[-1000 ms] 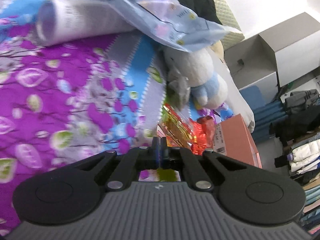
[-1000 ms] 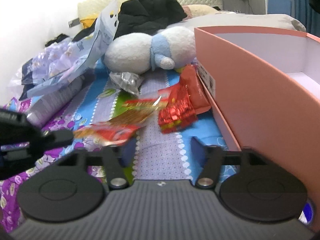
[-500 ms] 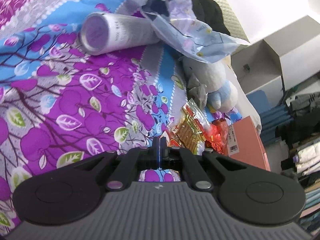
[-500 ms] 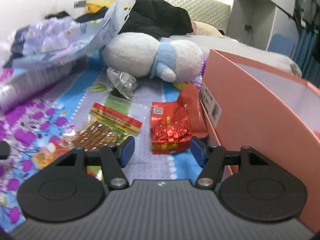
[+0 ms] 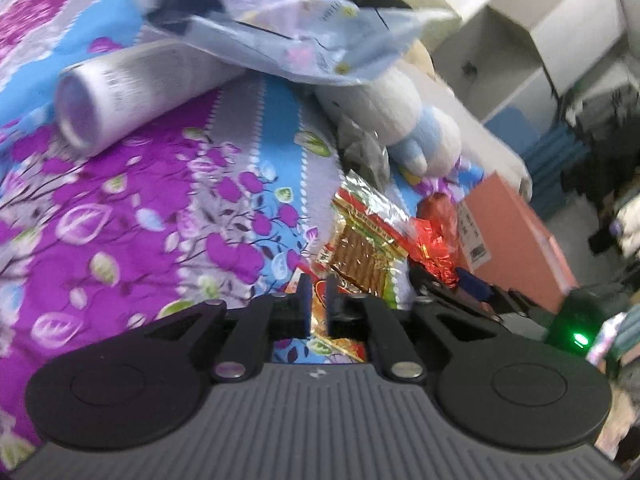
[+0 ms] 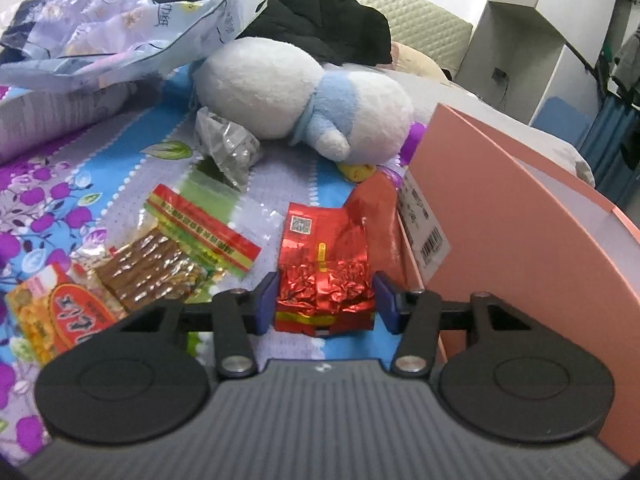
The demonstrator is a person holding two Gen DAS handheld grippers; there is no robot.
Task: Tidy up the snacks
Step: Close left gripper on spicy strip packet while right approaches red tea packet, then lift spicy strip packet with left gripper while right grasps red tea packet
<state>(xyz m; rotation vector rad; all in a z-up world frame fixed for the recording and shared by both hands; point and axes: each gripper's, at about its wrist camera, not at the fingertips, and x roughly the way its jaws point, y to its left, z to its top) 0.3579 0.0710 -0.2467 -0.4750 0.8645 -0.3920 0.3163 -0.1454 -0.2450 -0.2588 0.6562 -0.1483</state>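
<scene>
A crinkled red foil packet [image 6: 324,276] lies on the floral bedspread beside the pink box [image 6: 520,240]. My right gripper [image 6: 325,306] is open, its blue pads on either side of the packet's near end. A clear packet of brown strips with a red-yellow-green header [image 6: 176,252] and an orange-red snack packet [image 6: 68,316] lie to the left. In the left wrist view my left gripper [image 5: 315,300] has its jaws slightly apart just over the orange-red packet [image 5: 320,312], with the strip packet [image 5: 364,248], red foil [image 5: 436,248] and pink box [image 5: 516,240] beyond.
A white and blue plush toy [image 6: 304,96] and a crumpled grey wrapper [image 6: 228,148] lie behind the snacks. A white cylinder [image 5: 132,92] lies under a large pale blue plastic bag [image 5: 304,36]. Black clothing [image 6: 324,24] is heaped at the headboard.
The left gripper's jaws have parted slightly and it has moved closer to the snacks. The right gripper has moved forward so that its pads flank the red foil packet.
</scene>
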